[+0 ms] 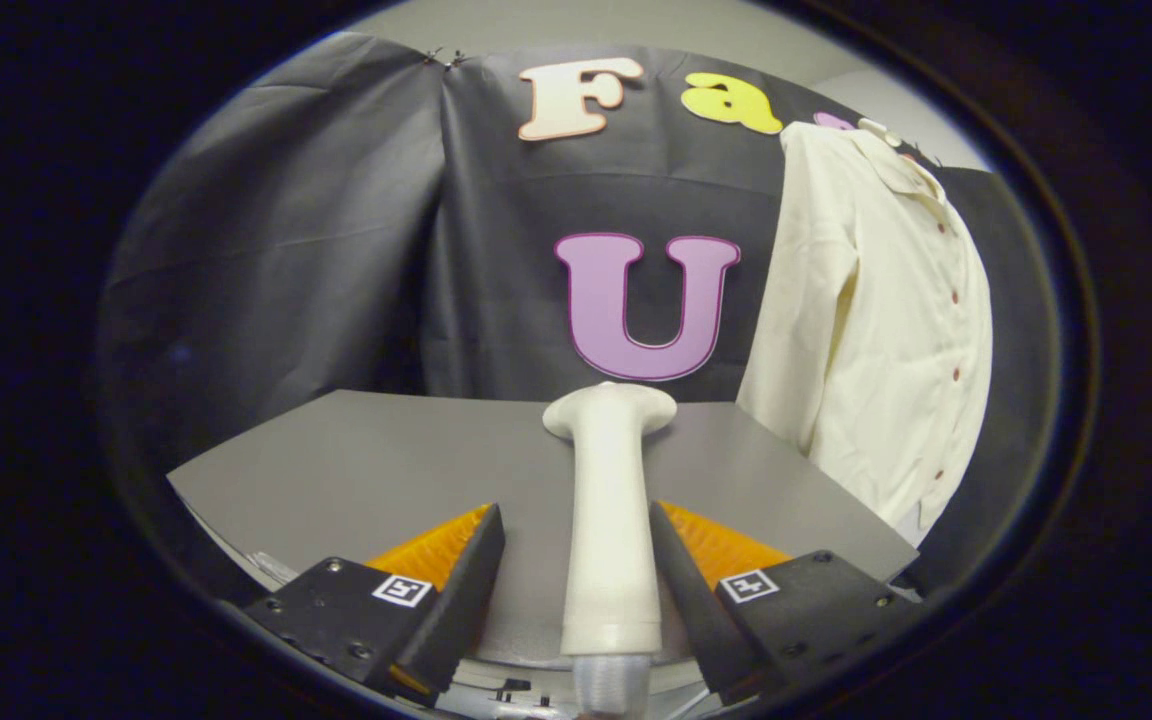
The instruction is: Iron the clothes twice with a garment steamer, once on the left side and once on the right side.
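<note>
One garment steamer (609, 520) was in the scene, and it lay between the two fingers of the gripper (576, 575). It was cream white, with a long smooth handle that ran forward from the fingers and ended in a wider, flat head. At its near end there was a short ribbed part, more clear in colour. The steamer rested over the grey table (336, 470), and its head reached to the far part of the table.

From the left side, the first finger (456, 590) stood just beside the handle, with a narrow gap that seemed to remain between them. Then came the handle itself, and then the second finger (686, 590), which also stood just beside the handle. The claw was narrowed around the steamer, but it could not be told for sure if both fingers pressed on it. On the body of each finger there was one small square marker, so two markers in total.

To the right, beyond the fingers, one cream shirt (876, 320) hung in front of the black cloth wall. It had a collar, a long sleeve that hung down at its left side, and a row of small dark red buttons. Five buttons could be counted. Its lower part hung past the right corner of the table.
</note>
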`<control>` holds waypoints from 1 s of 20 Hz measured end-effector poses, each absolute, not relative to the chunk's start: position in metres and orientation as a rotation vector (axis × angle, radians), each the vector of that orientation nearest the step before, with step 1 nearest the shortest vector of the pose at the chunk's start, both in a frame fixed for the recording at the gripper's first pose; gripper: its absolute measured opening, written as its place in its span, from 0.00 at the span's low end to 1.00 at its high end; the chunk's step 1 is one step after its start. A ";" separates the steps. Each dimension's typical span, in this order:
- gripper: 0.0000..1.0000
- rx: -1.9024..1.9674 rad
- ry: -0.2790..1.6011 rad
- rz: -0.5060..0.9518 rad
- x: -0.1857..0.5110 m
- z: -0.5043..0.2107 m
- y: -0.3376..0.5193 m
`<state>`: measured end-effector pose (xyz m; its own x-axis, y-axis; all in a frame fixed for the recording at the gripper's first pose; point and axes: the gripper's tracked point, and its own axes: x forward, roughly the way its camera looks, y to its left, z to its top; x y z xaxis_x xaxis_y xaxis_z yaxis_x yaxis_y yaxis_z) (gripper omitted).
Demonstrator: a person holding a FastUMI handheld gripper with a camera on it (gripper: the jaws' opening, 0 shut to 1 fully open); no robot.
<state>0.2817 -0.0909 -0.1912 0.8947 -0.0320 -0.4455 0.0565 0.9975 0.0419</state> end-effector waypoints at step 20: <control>0.37 0.128 0.217 -0.072 0.250 -0.117 -0.128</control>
